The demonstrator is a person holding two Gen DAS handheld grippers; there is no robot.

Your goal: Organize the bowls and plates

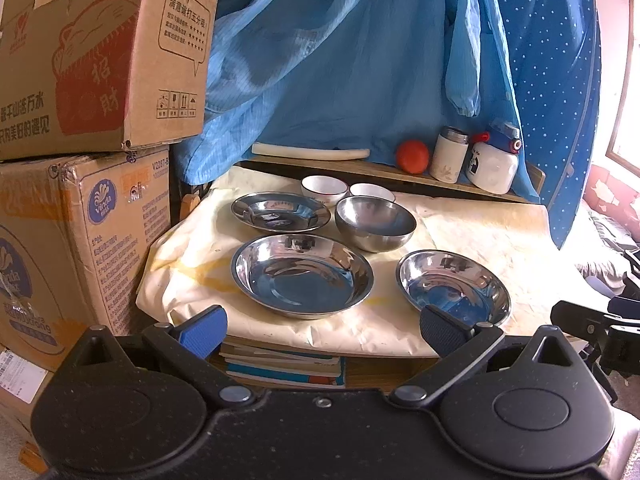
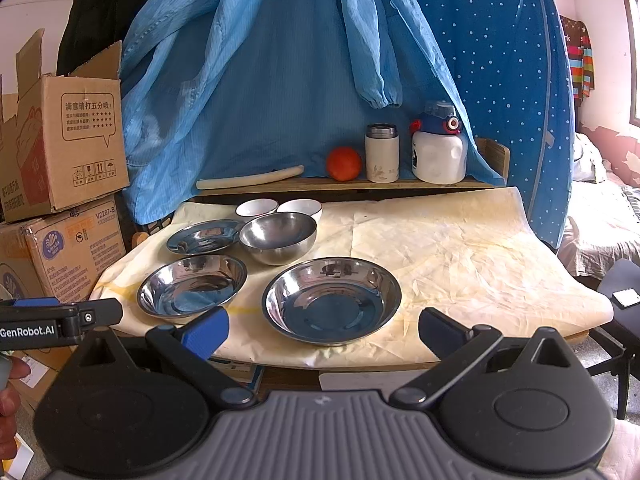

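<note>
Three steel plates lie on the cloth-covered table (image 2: 460, 256): a far left plate (image 1: 280, 212) (image 2: 204, 235), a near left plate (image 1: 302, 274) (image 2: 192, 286) and a near right plate (image 1: 454, 286) (image 2: 332, 300). A steel bowl (image 1: 375, 222) (image 2: 278, 236) stands behind them, with two white bowls (image 1: 324, 189) (image 2: 257, 207) further back. My left gripper (image 1: 322, 330) is open and empty at the table's front edge. My right gripper (image 2: 324, 334) is open and empty, just before the near right plate.
Stacked cardboard boxes (image 1: 80, 120) (image 2: 60, 160) stand left of the table. A raised shelf at the back holds a white stick (image 2: 250, 178), an orange ball (image 2: 343, 164), a white flask (image 2: 382, 154) and a white bottle (image 2: 438, 148). Blue cloth hangs behind. Books (image 1: 280, 364) lie under the table.
</note>
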